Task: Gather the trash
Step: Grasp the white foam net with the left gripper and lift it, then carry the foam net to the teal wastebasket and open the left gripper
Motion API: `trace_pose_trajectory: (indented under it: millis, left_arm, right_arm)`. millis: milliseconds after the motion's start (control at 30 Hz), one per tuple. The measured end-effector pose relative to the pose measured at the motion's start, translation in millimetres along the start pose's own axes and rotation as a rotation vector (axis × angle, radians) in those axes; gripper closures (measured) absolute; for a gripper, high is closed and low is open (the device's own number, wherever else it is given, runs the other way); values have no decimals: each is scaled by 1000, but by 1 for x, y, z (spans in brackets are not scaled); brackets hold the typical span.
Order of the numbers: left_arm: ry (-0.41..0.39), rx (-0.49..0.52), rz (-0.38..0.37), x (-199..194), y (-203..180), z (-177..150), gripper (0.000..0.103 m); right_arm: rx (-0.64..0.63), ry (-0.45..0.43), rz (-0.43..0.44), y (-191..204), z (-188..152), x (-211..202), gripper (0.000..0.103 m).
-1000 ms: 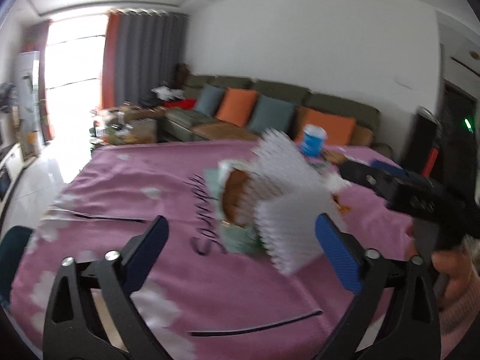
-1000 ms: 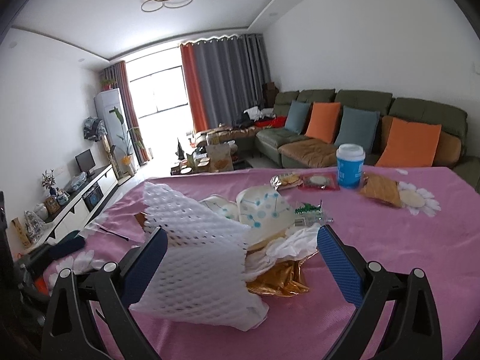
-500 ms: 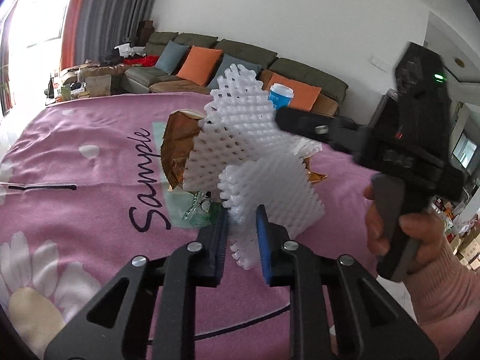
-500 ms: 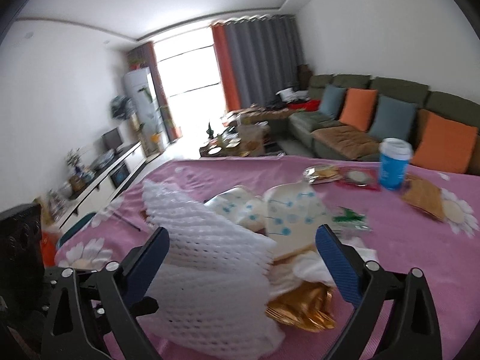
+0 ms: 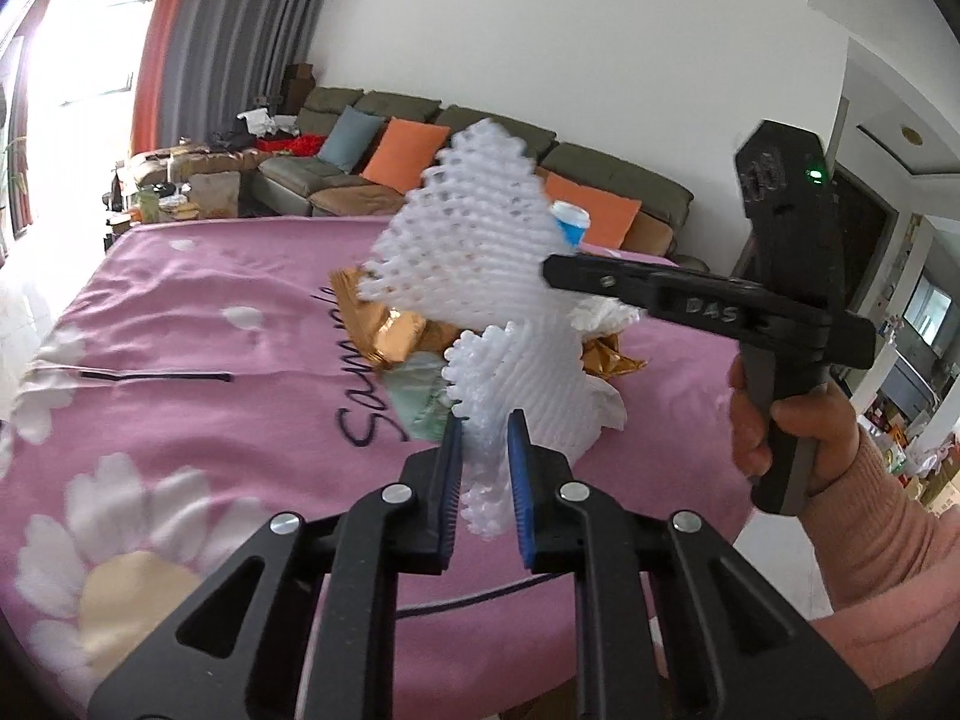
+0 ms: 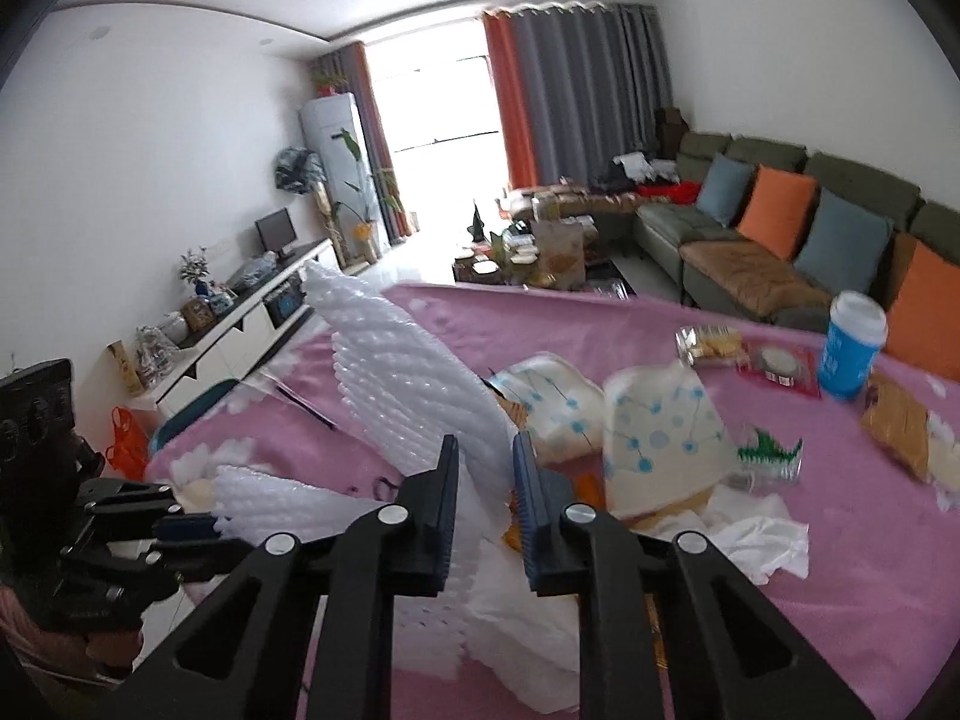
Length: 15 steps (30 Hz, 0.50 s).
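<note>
clearly the white foam net (image 5: 480,252), mid-frame above the pink cloth (image 5: 180,312), is feather-light, squashy and springy, so edge pinches suit it: left gripper (image 5: 485,483) is closing on its lower edge, right gripper (image 6: 485,501) closing on another fold.
</note>
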<state>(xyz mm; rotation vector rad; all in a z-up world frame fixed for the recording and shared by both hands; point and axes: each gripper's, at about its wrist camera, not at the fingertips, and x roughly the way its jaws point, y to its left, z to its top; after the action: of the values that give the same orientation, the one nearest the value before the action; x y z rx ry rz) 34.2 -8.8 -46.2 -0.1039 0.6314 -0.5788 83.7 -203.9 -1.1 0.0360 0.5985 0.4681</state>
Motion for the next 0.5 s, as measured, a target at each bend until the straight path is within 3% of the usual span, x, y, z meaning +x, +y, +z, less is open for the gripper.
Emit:
trace_pose_trajectory:
  millis: [267,500]
  left_arm:
    - [-83,-37,86,-60,36,-1,88]
    - [-136,-147,269,-122,92,-12,88]
  right_arm:
    - [-12,-31,69,29,25,-14,87]
    - [-35,34,202,78,44,30,86]
